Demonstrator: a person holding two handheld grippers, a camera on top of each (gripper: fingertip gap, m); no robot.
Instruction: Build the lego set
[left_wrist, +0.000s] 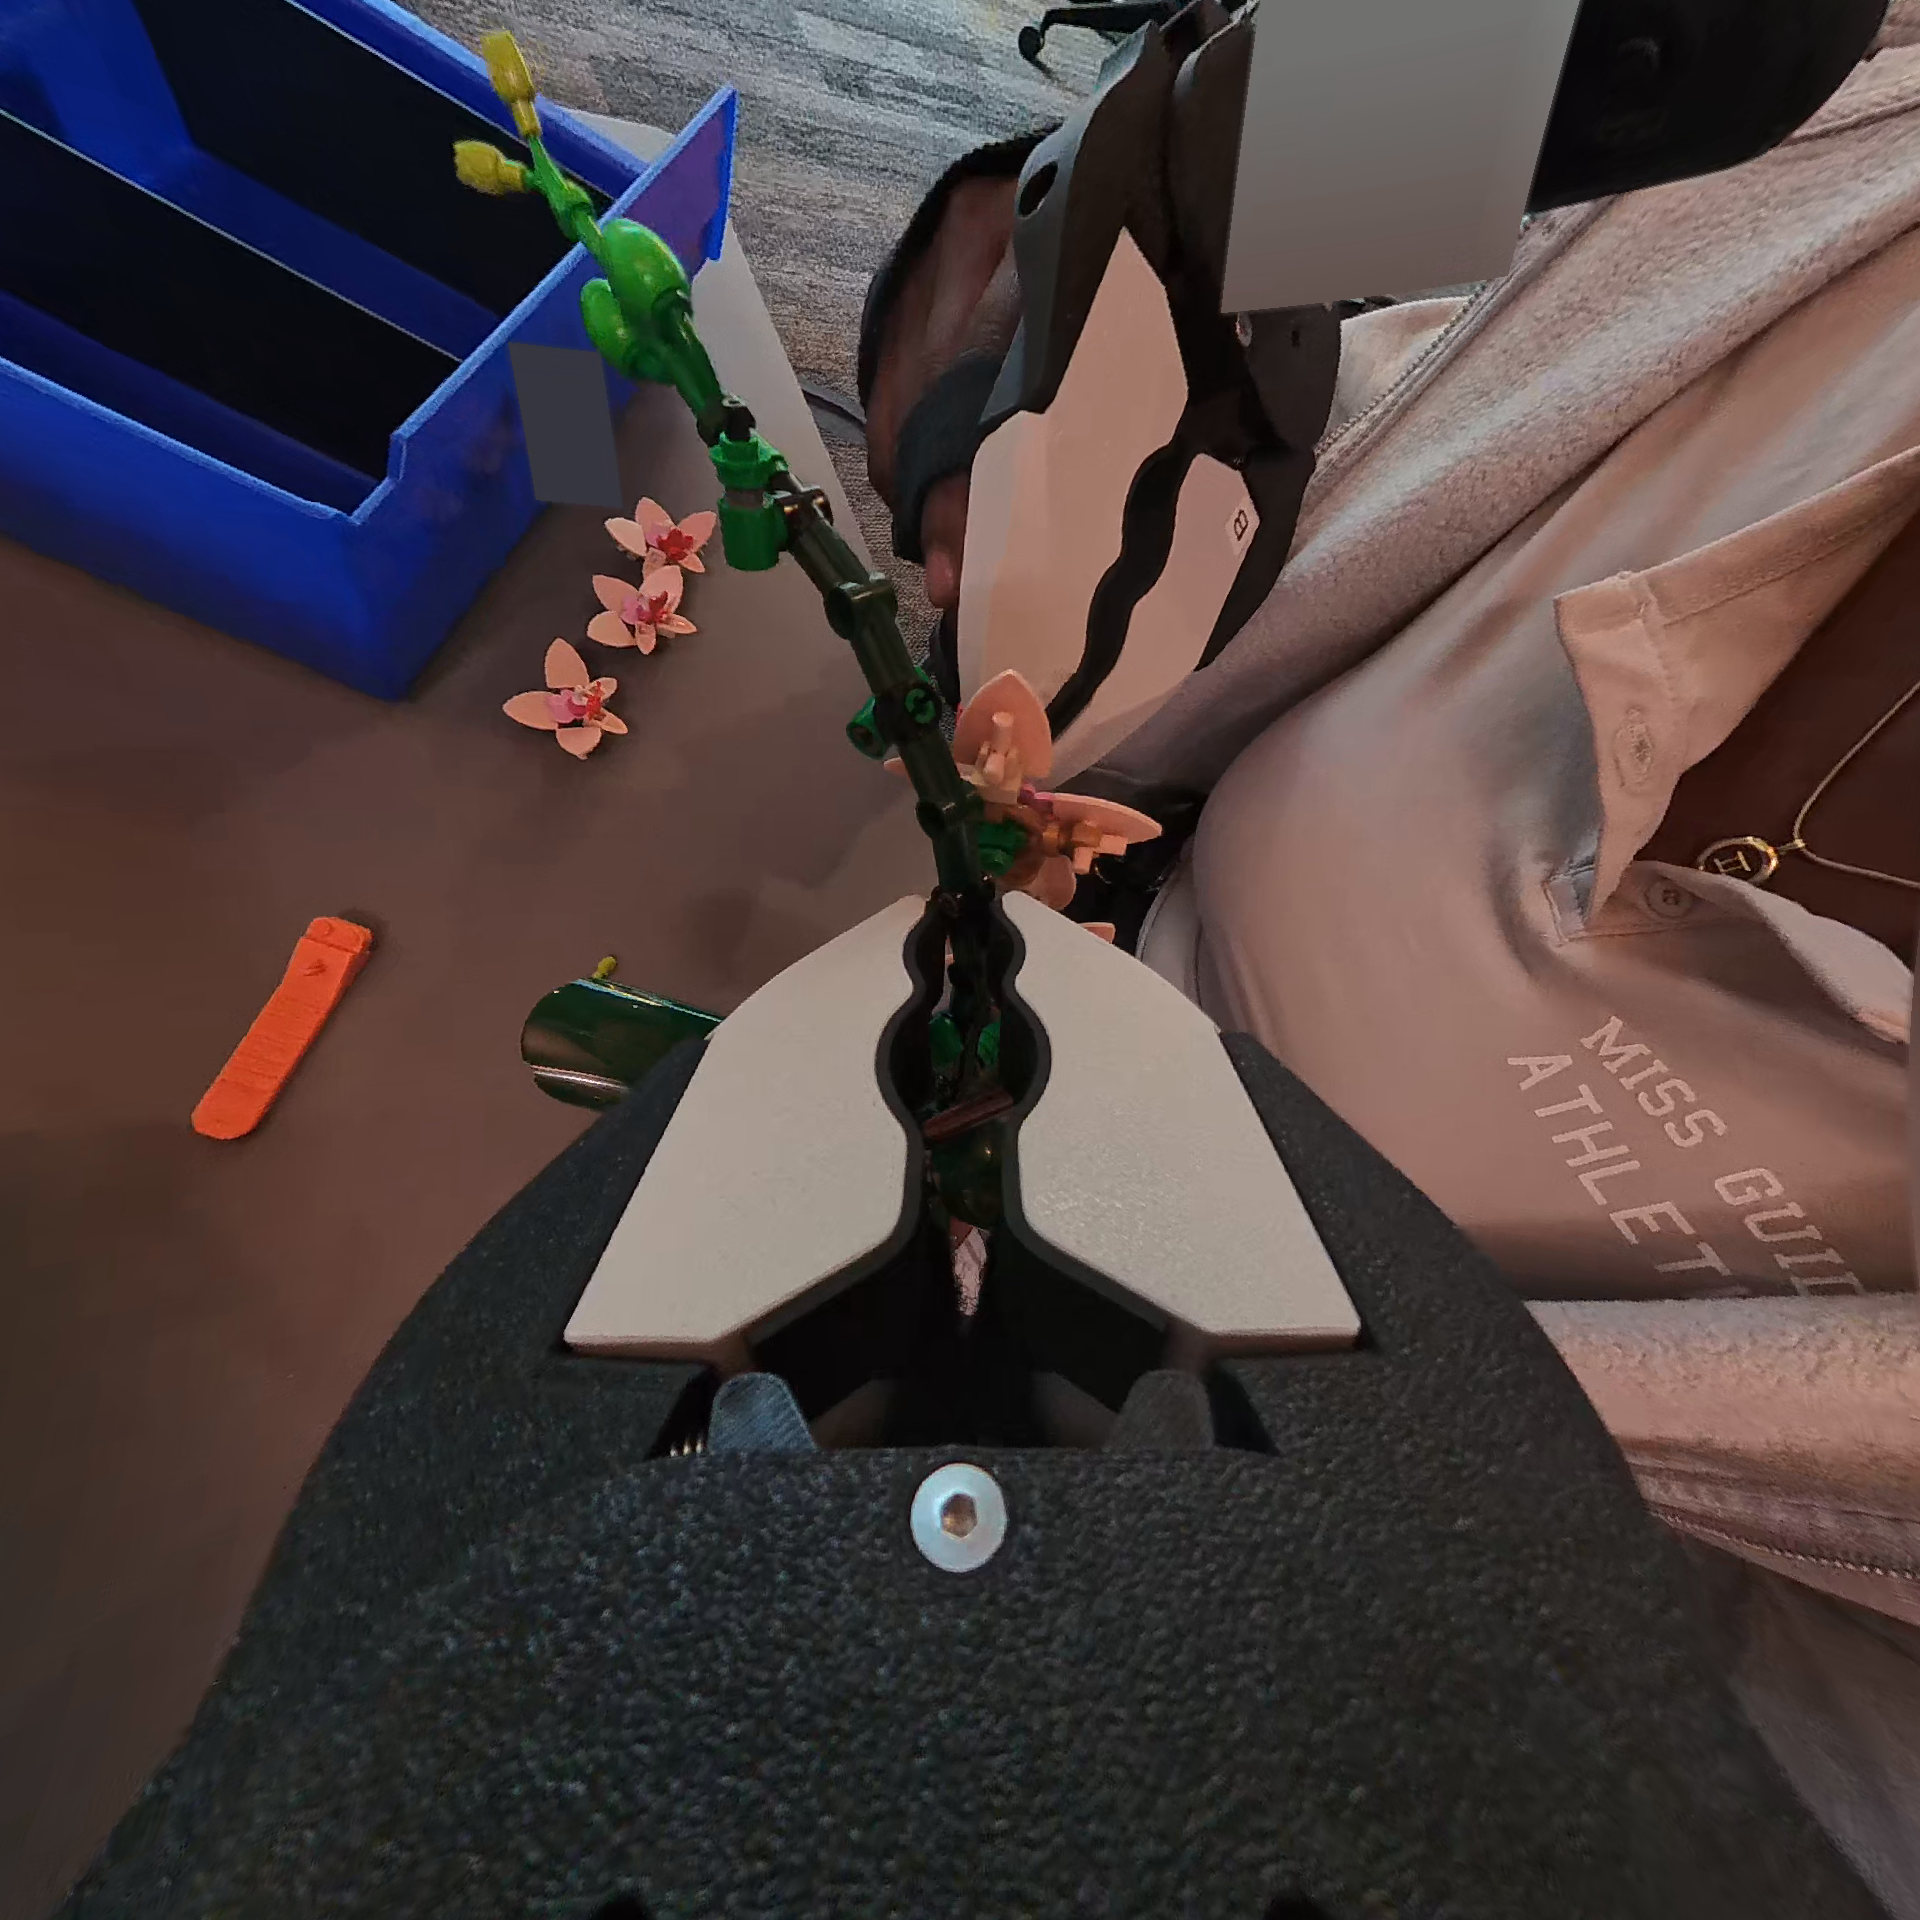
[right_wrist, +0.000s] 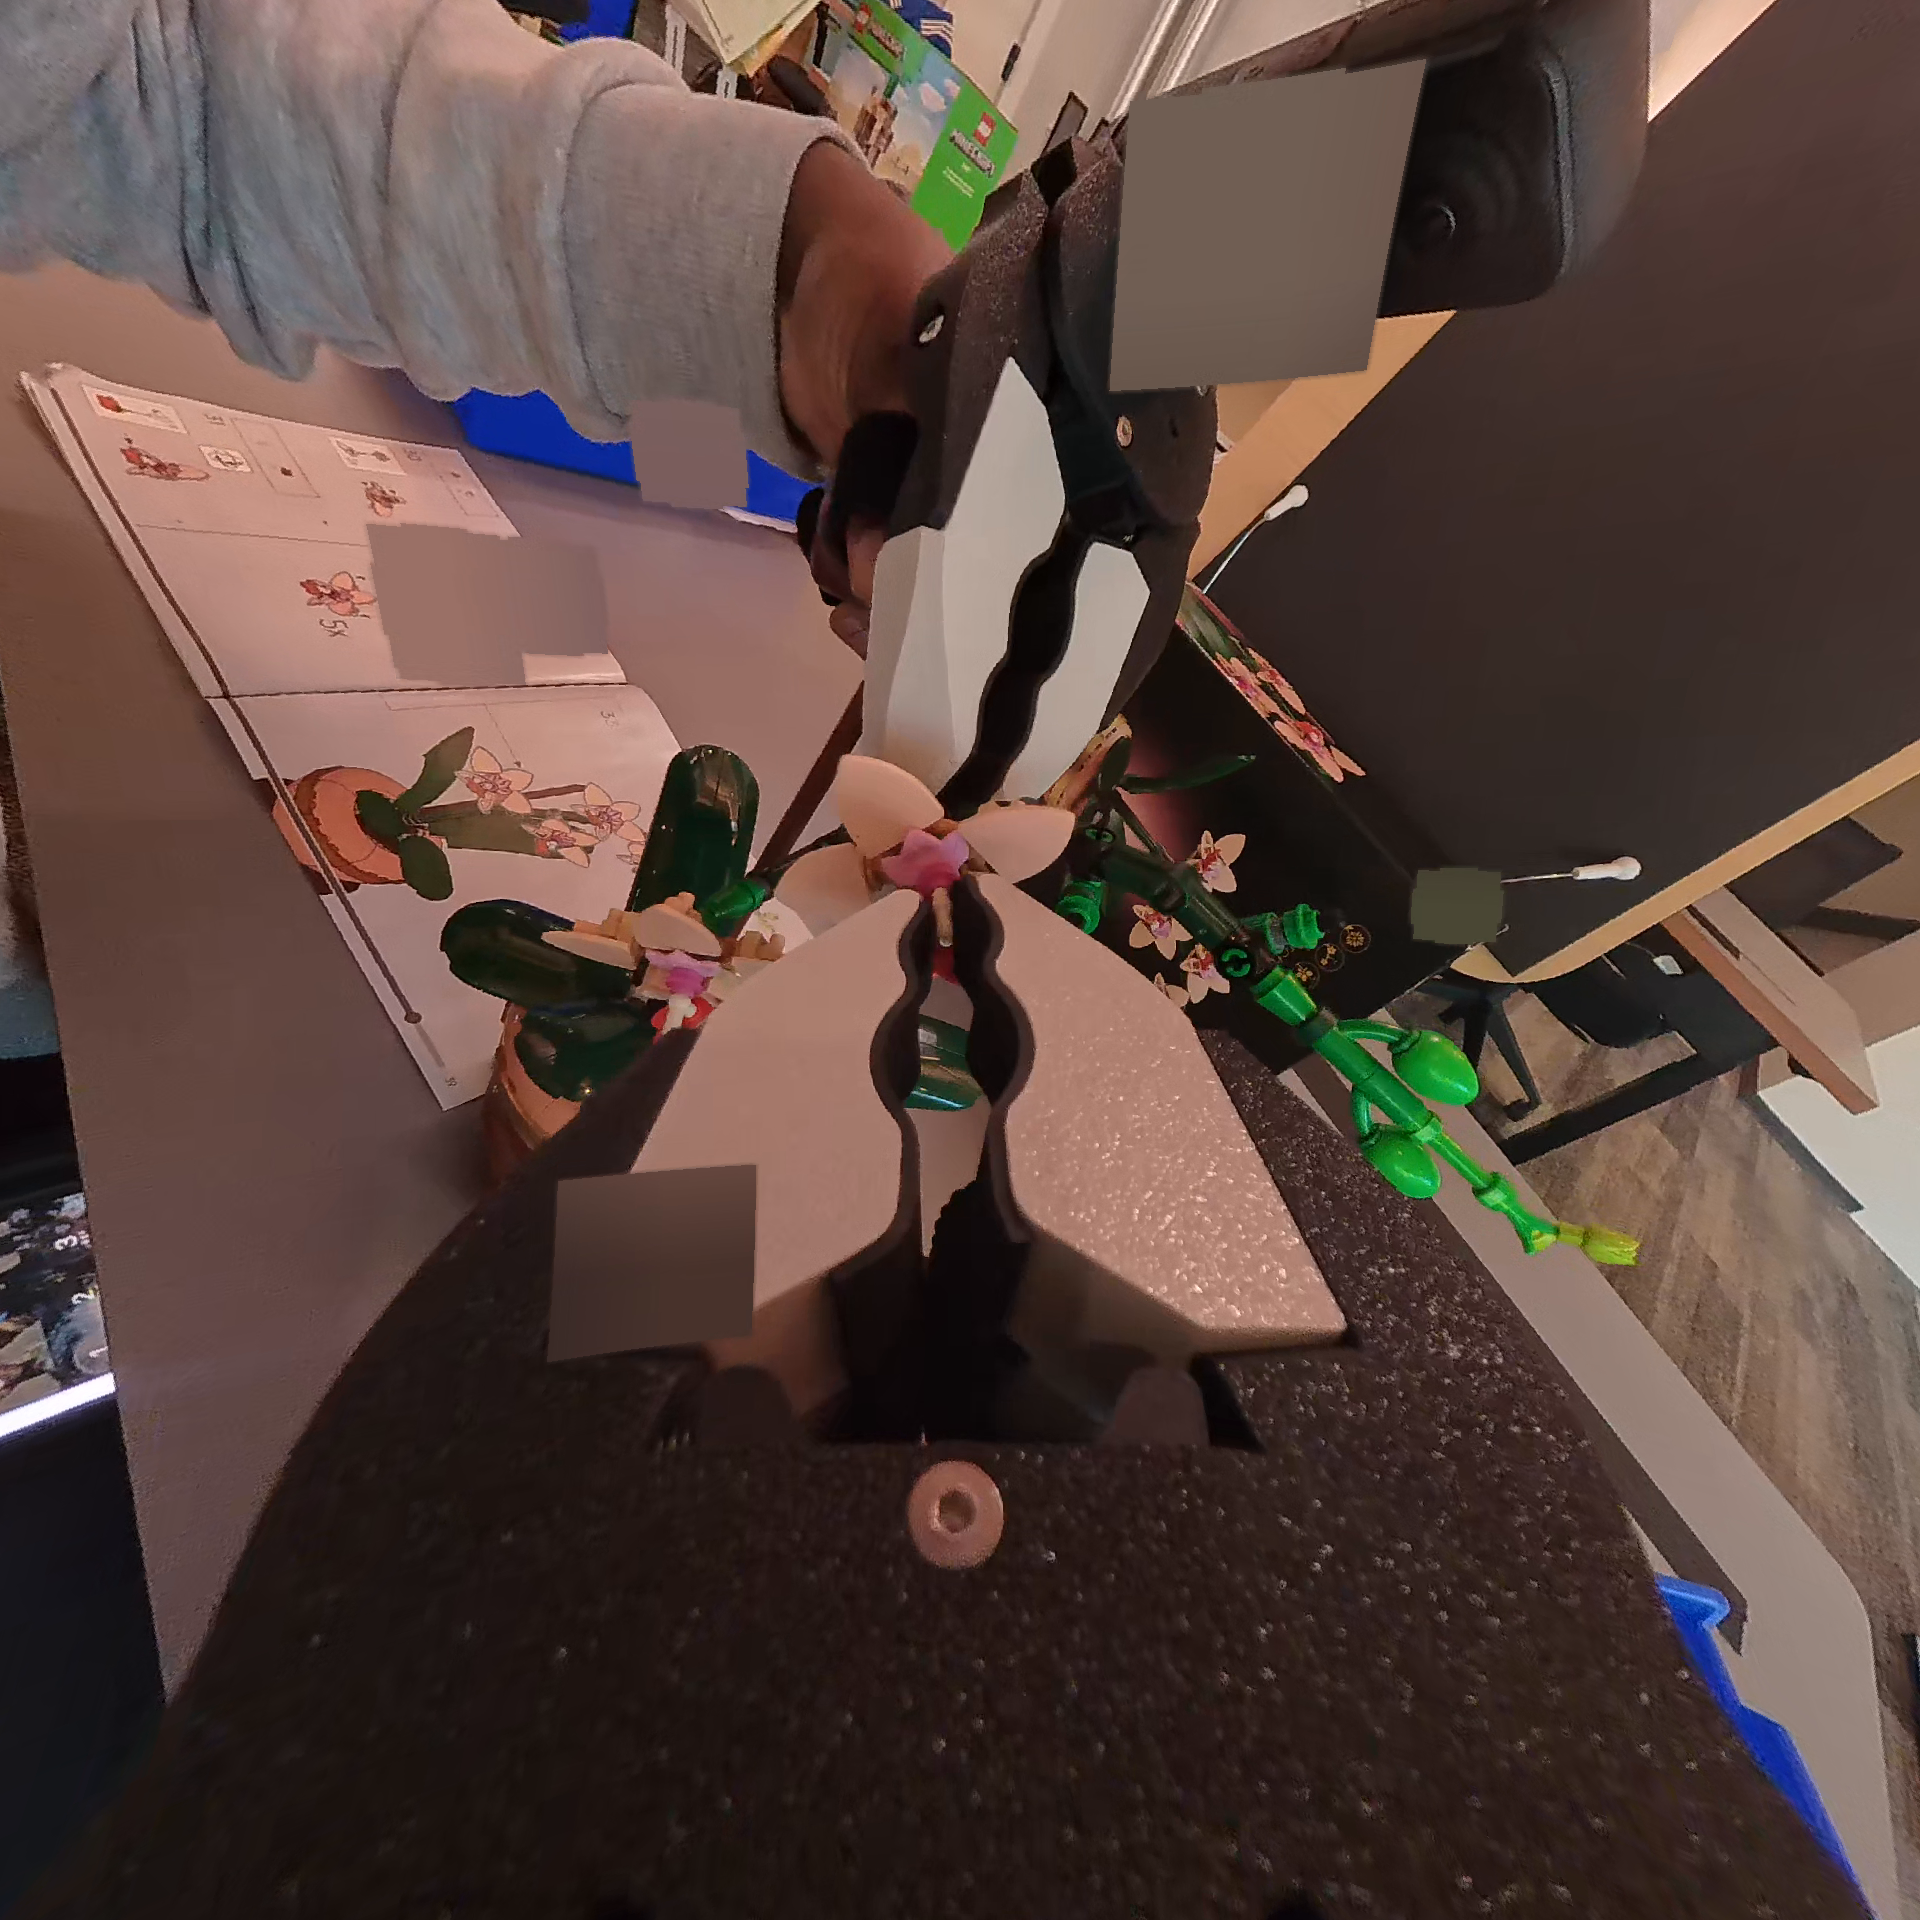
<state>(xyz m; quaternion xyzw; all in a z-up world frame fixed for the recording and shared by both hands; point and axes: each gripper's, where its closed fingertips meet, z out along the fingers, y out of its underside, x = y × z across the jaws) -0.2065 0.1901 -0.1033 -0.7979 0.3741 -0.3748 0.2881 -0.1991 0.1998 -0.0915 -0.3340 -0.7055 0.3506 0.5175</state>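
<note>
My left gripper (left_wrist: 961, 912) is shut on the lower end of a dark green lego orchid stem (left_wrist: 873, 634). The stem rises up and to the left and ends in green and yellow buds (left_wrist: 634, 281). My right gripper (right_wrist: 948, 896) is shut on a pale pink orchid flower (right_wrist: 935, 836) with a magenta centre and holds it against the stem. The flower also shows in the left wrist view (left_wrist: 1013, 758), just right of the stem, below the right gripper (left_wrist: 1049, 717). In the right wrist view the left gripper (right_wrist: 966, 779) comes down from above, and the stem (right_wrist: 1195, 904) runs off to the right.
Three loose pink flowers (left_wrist: 639, 613) lie on the brown table beside a blue divided bin (left_wrist: 260, 436). An orange brick separator (left_wrist: 281, 1029) lies at the left. A potted base with dark green leaves (right_wrist: 582, 987), an open instruction booklet (right_wrist: 343, 644) and a black box (right_wrist: 1299, 821) stand behind. The tips of both grippers are at nearly the same place. From either gripper's tips it is about 25 centimetres to the orange brick separator (left_wrist: 281, 1029).
</note>
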